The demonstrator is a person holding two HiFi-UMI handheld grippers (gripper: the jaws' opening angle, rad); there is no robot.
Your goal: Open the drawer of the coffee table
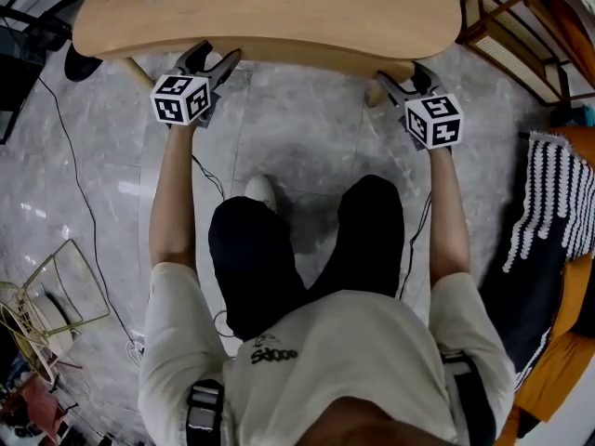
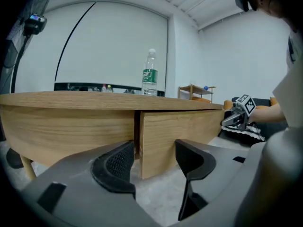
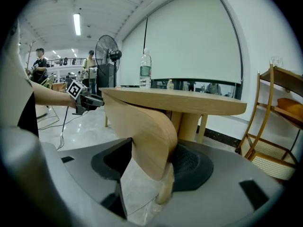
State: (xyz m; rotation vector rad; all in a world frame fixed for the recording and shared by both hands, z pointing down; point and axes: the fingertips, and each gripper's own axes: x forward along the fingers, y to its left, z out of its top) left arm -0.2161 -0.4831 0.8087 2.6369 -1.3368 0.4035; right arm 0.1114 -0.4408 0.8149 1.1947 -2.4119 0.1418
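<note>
Lister: Item nearest the lens, left gripper (image 2: pixel 154 149): grey moulded body, black jaws, one pad (image 2: pixel 116 162) dimpled like mesh. Jaws spread wide, nothing pinched.
Checker: What lies off it?
Lister: Entry two, the drawer (image 2: pixel 182 131) of the coffee table (image 1: pixel 279 12), set under the top on the person's side. The left end of its front stands straight ahead, in line with the gap. Whether it is inside the pads cannot be told.
Checker: And the right gripper (image 3: pixel 156 157)?
Lister: Likewise released, jaws wide. The front's right end sits between them, with no pad seen pressing. This hand looks the nearer to a hold.
Checker: Long axis?
Lister: Crosswise, from one gripper to the other along the table's near edge, bowed at the right. Judged: the pull goes toward the person, square to that axis.
Checker: Materials?
Lister: Pale wood, matt, straight grain; plain face, no handle visible; rounded top; round wooden leg (image 3: pixel 189 124). Clear plastic bottle (image 2: pixel 149 74), green label, upright on top. Under all, the floor (image 1: pixel 307 128): glossy grey stone-look tile
</note>
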